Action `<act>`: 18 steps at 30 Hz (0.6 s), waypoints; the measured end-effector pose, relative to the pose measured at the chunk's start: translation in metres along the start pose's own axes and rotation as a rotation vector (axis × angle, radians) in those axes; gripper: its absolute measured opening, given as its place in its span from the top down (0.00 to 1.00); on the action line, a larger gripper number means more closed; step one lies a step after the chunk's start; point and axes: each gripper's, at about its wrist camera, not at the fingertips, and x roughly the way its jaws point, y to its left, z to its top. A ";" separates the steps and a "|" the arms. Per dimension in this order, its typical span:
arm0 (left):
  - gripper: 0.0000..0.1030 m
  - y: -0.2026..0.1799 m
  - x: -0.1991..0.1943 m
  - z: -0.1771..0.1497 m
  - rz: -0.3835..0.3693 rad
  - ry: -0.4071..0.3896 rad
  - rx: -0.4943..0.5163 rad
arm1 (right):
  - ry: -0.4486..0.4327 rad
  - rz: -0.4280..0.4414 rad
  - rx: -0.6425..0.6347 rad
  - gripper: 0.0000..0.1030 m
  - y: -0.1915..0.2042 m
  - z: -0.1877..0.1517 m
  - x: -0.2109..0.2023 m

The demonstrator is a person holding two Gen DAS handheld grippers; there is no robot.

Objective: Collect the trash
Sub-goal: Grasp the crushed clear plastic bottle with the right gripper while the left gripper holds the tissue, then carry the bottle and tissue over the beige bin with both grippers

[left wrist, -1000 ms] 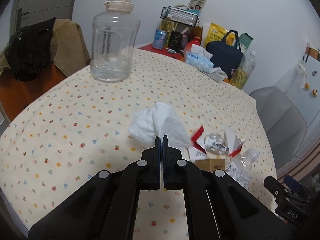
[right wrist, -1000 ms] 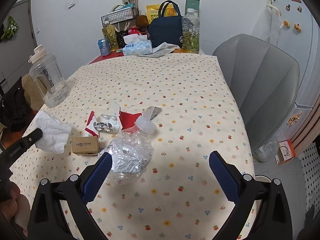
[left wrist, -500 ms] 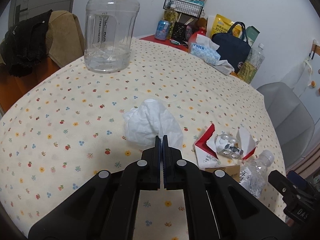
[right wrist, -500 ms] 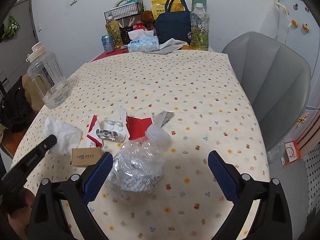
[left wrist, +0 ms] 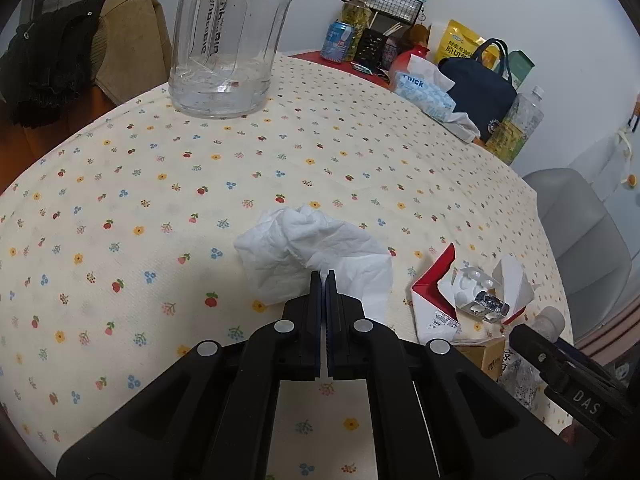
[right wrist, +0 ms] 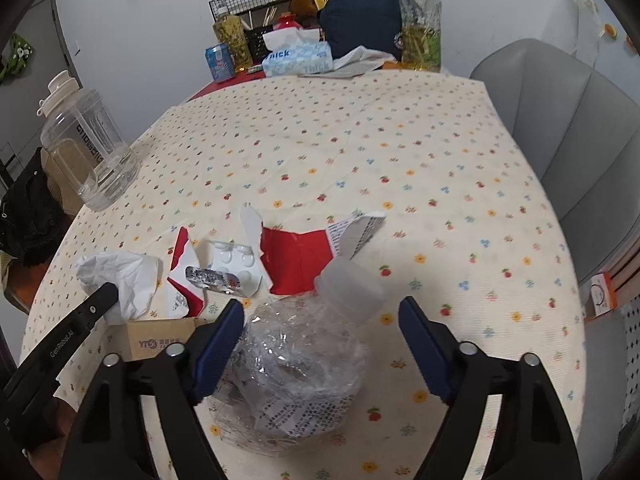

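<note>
1. Where the flowered tablecloth (left wrist: 168, 184) nears the table's edge, the left gripper (left wrist: 324, 276) has its jaws pressed together, pinching the near edge of a crumpled white tissue (left wrist: 312, 252); a thin sliver of white shows between the pads.
2. The tissue lies bunched on the cloth ahead of the fingertips, touching them; whether any of it is lifted cannot be told.
3. In the right wrist view the same tissue (right wrist: 120, 276) sits at the left, with the left gripper's black finger (right wrist: 80, 320) reaching into it.
4. The right gripper (right wrist: 322, 332) is spread wide, its blue pads (right wrist: 220, 344) on either side of a crushed clear bottle (right wrist: 296, 368); the left pad is just beside the bottle's body, the right pad stands apart from it.
5. The bottle lies on its side, its frosted cap (right wrist: 352, 284) pointing away from the camera, toward the torn red carton (right wrist: 296, 256).
6. A blister pack (right wrist: 224, 268) rests on the carton's white inner flaps, between the tissue and the bottle.
7. A small brown box (right wrist: 156, 340) lies just beside the right gripper's left finger, close to the tissue.
8. Far across the table stand a big clear jug (left wrist: 228, 40), a blue tissue pack (left wrist: 424, 96), a navy bag (left wrist: 480, 84) and a wire basket (left wrist: 380, 0).
9. A grey chair (right wrist: 568, 136) stands at the table's right side.
</note>
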 end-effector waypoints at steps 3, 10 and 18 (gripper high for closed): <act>0.97 -0.001 0.000 0.000 0.003 -0.002 0.004 | 0.013 0.038 0.010 0.40 0.001 -0.002 0.002; 0.97 -0.002 -0.008 -0.003 0.014 -0.025 0.012 | -0.022 0.043 -0.009 0.41 0.000 -0.008 -0.020; 0.97 -0.017 -0.035 -0.006 -0.007 -0.066 0.035 | -0.080 0.032 0.010 0.41 -0.014 -0.015 -0.055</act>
